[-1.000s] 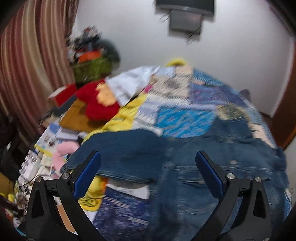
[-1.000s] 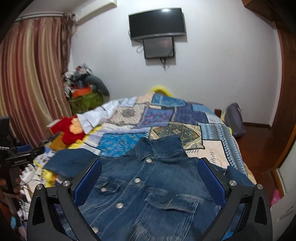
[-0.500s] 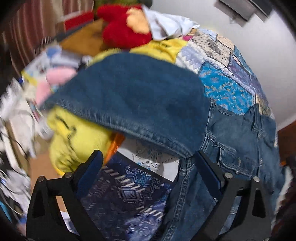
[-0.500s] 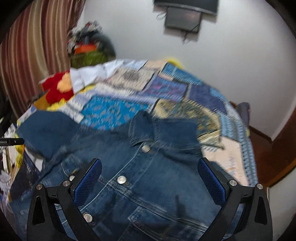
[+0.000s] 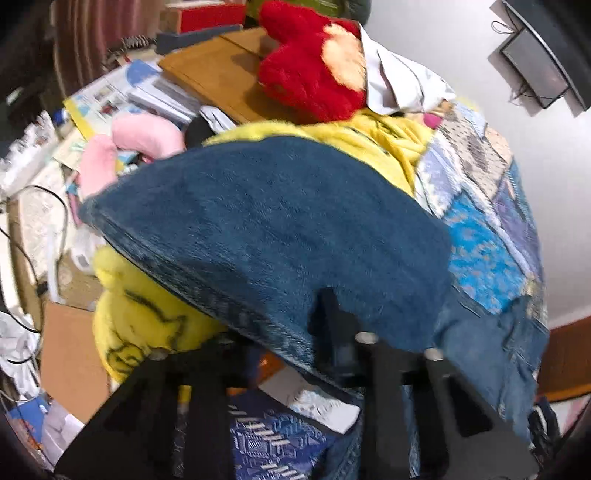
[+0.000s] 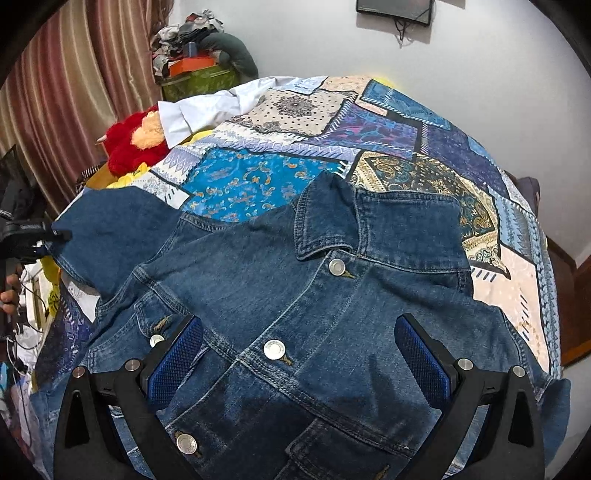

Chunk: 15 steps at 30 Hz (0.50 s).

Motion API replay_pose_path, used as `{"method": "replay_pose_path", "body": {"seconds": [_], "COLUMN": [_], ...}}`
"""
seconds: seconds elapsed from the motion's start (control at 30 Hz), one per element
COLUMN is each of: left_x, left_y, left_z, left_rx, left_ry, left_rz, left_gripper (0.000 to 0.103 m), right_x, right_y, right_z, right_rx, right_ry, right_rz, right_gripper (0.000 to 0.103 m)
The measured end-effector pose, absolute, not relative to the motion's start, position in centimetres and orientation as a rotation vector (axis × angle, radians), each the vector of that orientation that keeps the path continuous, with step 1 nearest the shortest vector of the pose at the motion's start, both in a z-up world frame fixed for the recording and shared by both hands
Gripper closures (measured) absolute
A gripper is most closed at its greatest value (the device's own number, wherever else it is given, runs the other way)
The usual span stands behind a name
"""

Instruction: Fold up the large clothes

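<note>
A dark blue denim jacket [image 6: 280, 280] lies front up on the patchwork bed cover [image 6: 236, 184], collar toward the wall, its metal buttons showing. Its left sleeve [image 5: 266, 229] stretches over the bed's edge. My left gripper [image 5: 288, 325] is closing on that sleeve's lower hem, with one finger [image 5: 332, 317] on top of the cloth and the other hidden beneath it. The right wrist view shows this left gripper [image 6: 61, 234] at the sleeve's end, with a hand behind it. My right gripper [image 6: 297, 321] hangs open just above the jacket's chest, one blue pad on either side of the button placket.
A red plush toy [image 5: 314, 70], a white shirt [image 5: 402, 85] and a yellow blanket [image 5: 144, 317] lie at the bed's left side. Beyond it a cluttered surface holds books, a pink cushion [image 5: 144, 136] and cables. A screen [image 6: 395, 9] hangs on the far wall.
Both grippers dropped toward the bed. The left one swung over to the sleeve and its jaws came together on the hem. The right one stayed open and now hangs close over the jacket's chest.
</note>
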<state>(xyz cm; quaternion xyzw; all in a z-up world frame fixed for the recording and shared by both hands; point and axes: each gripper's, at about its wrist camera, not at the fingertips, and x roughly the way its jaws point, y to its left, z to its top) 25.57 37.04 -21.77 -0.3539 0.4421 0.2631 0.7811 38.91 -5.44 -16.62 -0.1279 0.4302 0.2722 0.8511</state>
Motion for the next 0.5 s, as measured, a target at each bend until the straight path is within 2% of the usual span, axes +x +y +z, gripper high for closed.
{"method": "replay_pose_path", "body": {"seconds": [0.07, 0.13, 0.37, 0.5], "left_x": [25.8, 26.2, 28.3, 30.7], "left_y": [36.2, 35.1, 28.5, 23.2], "left_z": [-20.7, -19.3, -11.1, -9.1], "left_rx": [-0.698, -0.611, -0.351, -0.266], "left_ry": [0.943, 0.925, 0.758, 0.737], "left_rz": [0.603, 0.625, 0.549, 0.396], "left_gripper": [0.089, 0.092, 0.095, 0.096], "right_x": [38.9, 38.9, 38.0, 37.2], "right_y": [-6.2, -6.8, -9.9, -11.8], "right_z": [-16.2, -15.8, -13.3, -11.4], "right_rx": [-0.248, -0.242, -0.220, -0.191], "right_ry": [0.906, 0.902, 0.846, 0.808], "right_rz": [0.572, 0.567, 0.532, 0.513], "right_gripper": [0.000, 0.000, 0.000, 0.000]}}
